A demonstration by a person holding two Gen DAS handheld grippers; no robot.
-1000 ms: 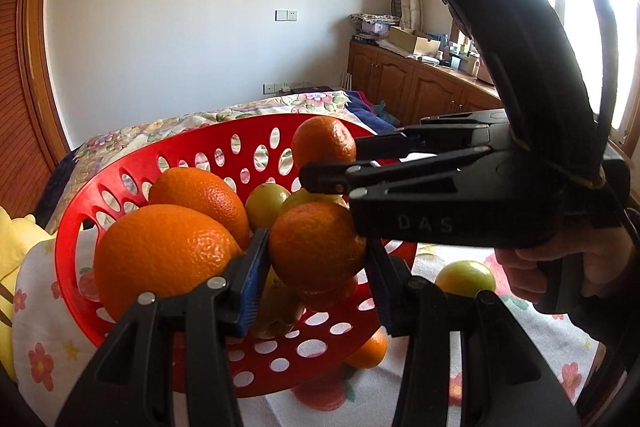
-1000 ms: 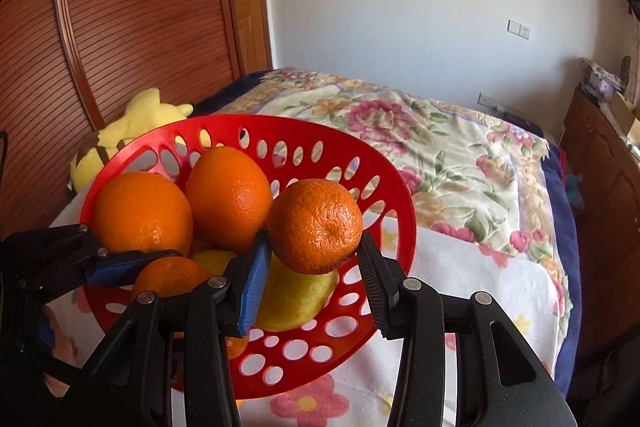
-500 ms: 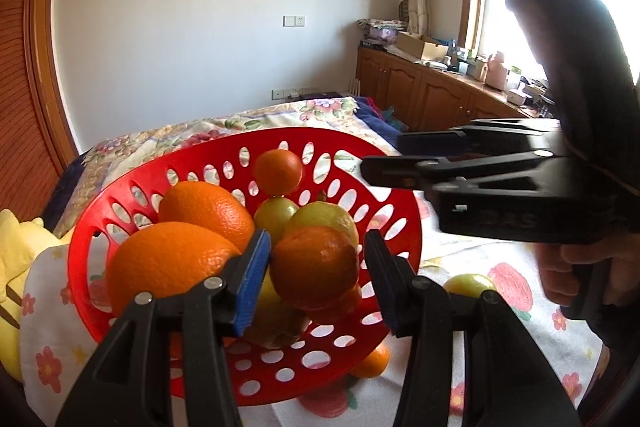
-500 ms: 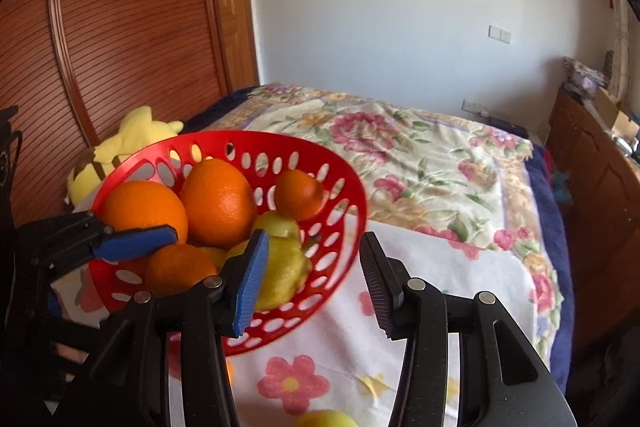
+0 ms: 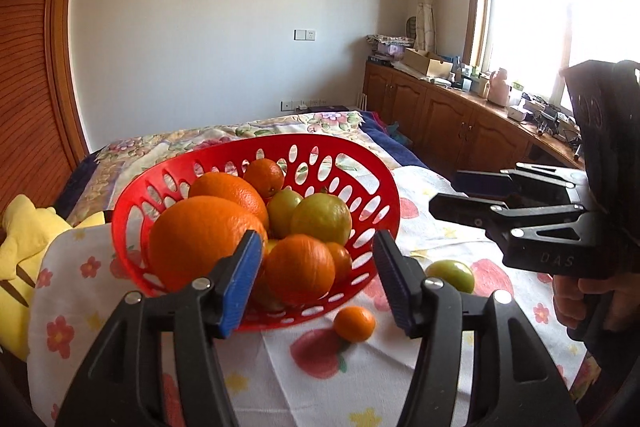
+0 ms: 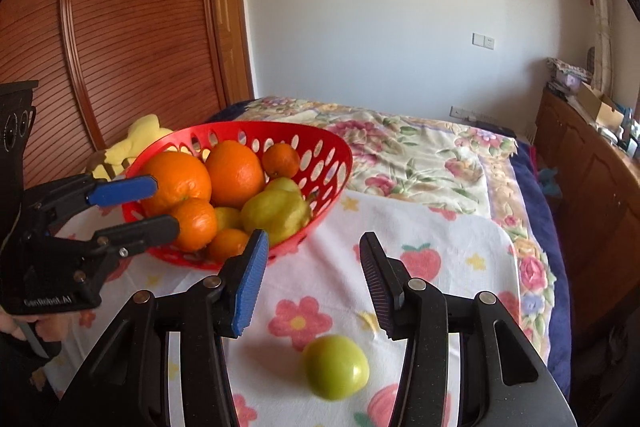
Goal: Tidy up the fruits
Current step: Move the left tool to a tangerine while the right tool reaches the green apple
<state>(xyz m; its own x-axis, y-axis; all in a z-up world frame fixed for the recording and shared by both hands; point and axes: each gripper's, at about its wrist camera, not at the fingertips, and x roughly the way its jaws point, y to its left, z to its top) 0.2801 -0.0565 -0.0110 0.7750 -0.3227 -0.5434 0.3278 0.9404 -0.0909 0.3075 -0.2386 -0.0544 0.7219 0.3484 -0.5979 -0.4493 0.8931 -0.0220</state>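
Observation:
A red perforated basket (image 5: 344,163) (image 6: 320,155) holds several oranges and yellow-green fruits. A small orange (image 5: 265,176) (image 6: 281,159) lies at its far side. My left gripper (image 5: 318,277) (image 6: 132,205) is open and empty just in front of the basket. My right gripper (image 6: 310,277) (image 5: 460,193) is open and empty, to the right of the basket and above the cloth. A green fruit (image 6: 335,366) (image 5: 451,275) lies on the cloth below the right gripper. A small orange (image 5: 354,323) lies on the cloth in front of the basket.
The basket stands on a white flowered cloth (image 6: 440,259) over a floral bedspread (image 6: 420,155). A yellow plush toy (image 5: 24,247) lies to the left. Wooden cabinets (image 5: 460,123) run along the right wall, a wooden wardrobe (image 6: 120,27) on the left.
My right gripper let go of the small orange into the basket and drew back to the right. My left gripper pulled back a little from the basket.

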